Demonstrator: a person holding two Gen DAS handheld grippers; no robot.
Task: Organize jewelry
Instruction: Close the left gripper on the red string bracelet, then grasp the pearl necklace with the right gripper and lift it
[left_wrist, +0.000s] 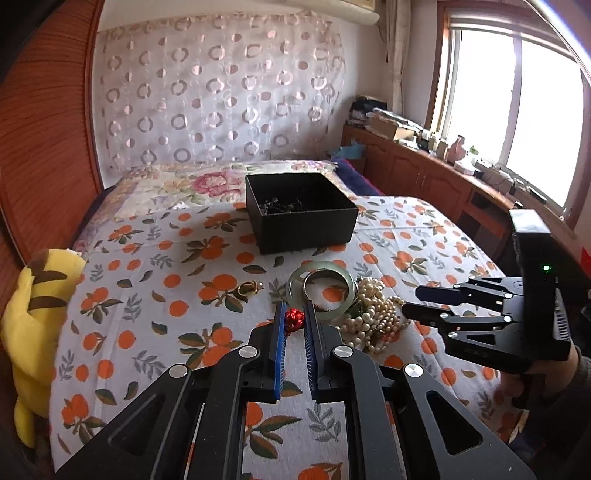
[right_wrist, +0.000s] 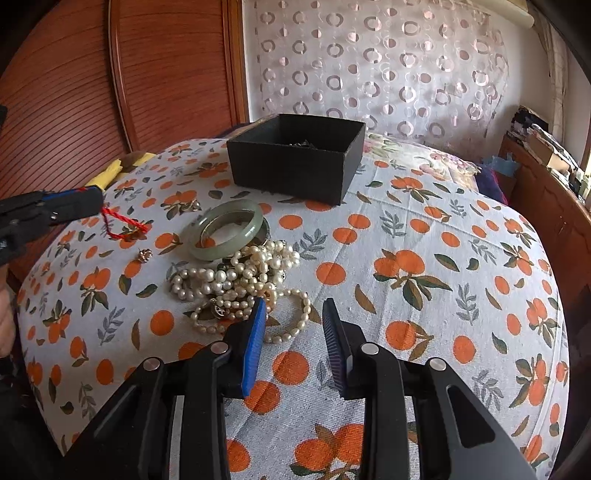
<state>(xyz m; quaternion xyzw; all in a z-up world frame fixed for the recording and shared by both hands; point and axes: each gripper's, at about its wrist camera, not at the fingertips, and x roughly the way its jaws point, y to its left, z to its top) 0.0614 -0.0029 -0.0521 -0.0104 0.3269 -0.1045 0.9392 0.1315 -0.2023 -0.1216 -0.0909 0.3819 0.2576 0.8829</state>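
The left gripper (left_wrist: 294, 317) has its blue pads pinched on a red cord (right_wrist: 123, 225) — in the left wrist view a knot of the red string sits bunched between the fingertips, and in the right wrist view the cord trails from the tips down toward the orange-print bedspread (right_wrist: 424, 229), its far end at or just above the cloth. The right gripper (right_wrist: 294, 308) hovers with its jaws partly apart and nothing between them, its left pad just over the edge of a heap of pearl strands (right_wrist: 240, 280). A pale green jade bangle (right_wrist: 226, 229) lies touching the far side of the pearls, with a thinner metal ring lying inside it. A small gold earring (right_wrist: 144, 254) rests on the cloth between the cord and the pearls, and another small gold piece (left_wrist: 248, 287) lies left of the bangle. Beyond them stands an open black box (left_wrist: 301, 212) with some dark jewelry inside. A yellow plush toy (left_wrist: 33, 317) sits at the bed's left edge.
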